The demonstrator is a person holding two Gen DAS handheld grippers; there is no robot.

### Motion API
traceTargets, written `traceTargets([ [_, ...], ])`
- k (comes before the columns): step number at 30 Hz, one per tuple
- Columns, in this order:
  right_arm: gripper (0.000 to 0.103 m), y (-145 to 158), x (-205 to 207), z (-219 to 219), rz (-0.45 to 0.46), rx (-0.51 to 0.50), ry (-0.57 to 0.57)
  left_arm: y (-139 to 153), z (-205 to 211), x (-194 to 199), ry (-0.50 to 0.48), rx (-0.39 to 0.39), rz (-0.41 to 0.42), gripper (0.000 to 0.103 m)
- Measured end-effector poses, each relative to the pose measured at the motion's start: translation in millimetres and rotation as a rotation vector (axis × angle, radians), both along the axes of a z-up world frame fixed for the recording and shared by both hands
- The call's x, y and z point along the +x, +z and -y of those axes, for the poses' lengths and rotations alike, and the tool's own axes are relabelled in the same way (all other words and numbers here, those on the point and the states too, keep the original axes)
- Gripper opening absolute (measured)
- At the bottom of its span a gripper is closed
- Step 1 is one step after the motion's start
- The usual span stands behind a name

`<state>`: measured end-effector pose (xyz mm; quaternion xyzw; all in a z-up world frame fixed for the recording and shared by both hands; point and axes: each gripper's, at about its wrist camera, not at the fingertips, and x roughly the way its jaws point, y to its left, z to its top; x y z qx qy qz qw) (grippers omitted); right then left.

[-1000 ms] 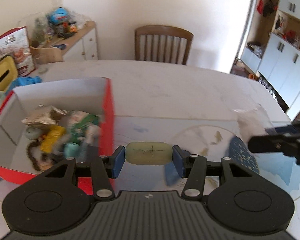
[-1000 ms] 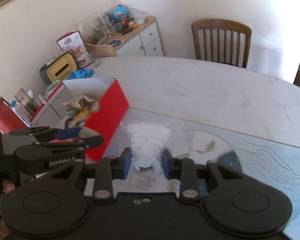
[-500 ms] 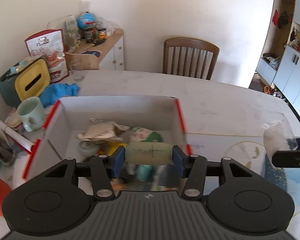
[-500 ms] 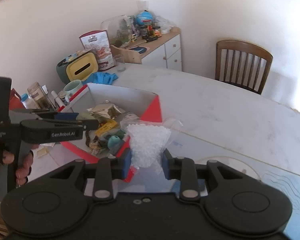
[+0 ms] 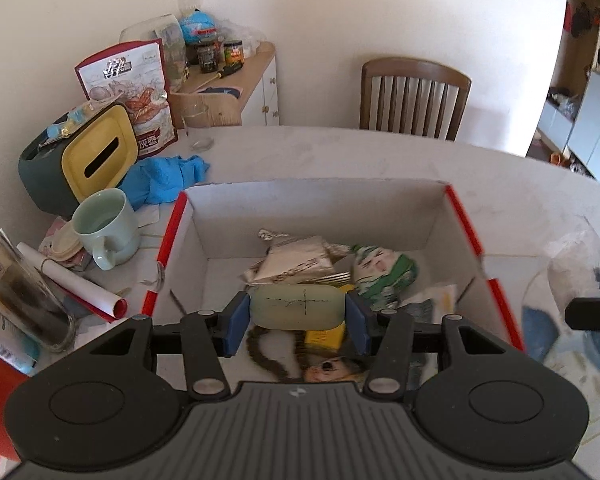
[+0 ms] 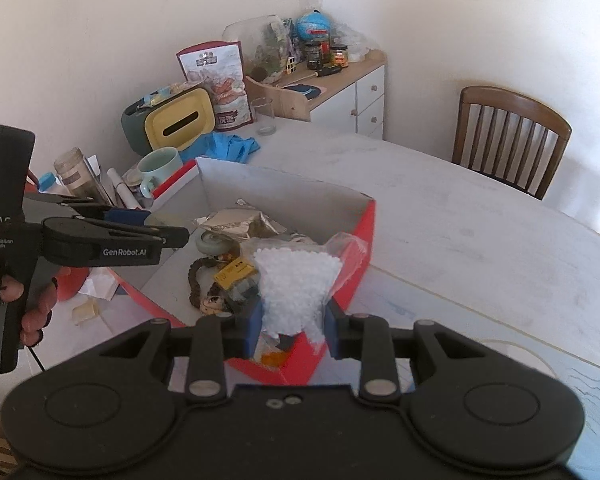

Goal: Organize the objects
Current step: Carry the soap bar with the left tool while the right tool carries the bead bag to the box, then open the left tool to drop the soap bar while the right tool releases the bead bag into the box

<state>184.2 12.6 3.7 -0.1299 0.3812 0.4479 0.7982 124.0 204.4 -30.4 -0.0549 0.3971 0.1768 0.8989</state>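
My left gripper [image 5: 298, 312] is shut on a pale green bar of soap [image 5: 298, 307], held above the open red and white box [image 5: 464, 216]. The box holds several items: a foil packet [image 5: 296, 260], a green and white pouch [image 5: 382, 274], a yellow packet [image 5: 324, 336] and a bead string [image 5: 260, 350]. My right gripper [image 6: 292, 326] is shut on a clear bag of white pellets [image 6: 294, 284], hanging over the box's near red corner [image 6: 360, 264]. In the right wrist view the left gripper [image 6: 168, 226] reaches over the box from the left, held by a hand [image 6: 32, 312].
Left of the box stand a green mug [image 5: 106, 226], a yellow tissue holder [image 5: 78, 152], a blue cloth [image 5: 162, 176], a glass jar [image 5: 8, 284] and a rolled paper [image 5: 72, 280]. A wooden chair [image 5: 414, 98] stands behind the table. A cluttered sideboard [image 5: 220, 76] is at the back left.
Both grippers have moved left with their loads. The soap, earlier beside the box, is now over its inside; the pellet bag has come from the placemat to the box's near corner.
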Motion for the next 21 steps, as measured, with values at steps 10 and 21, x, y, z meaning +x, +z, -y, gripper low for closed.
traceTargets([
  [10,0.031,-27.5,10.8,-47.5,0.0,-0.072,-0.008,-30.8,-23.0,20.2,-0.051,0.011,-0.105,0.051],
  [21,0.031,-57.9,21.2,-101.1,0.043,-0.159,0.009,-67.8,-34.9,53.6,-0.087,0.02,-0.226,0.051],
])
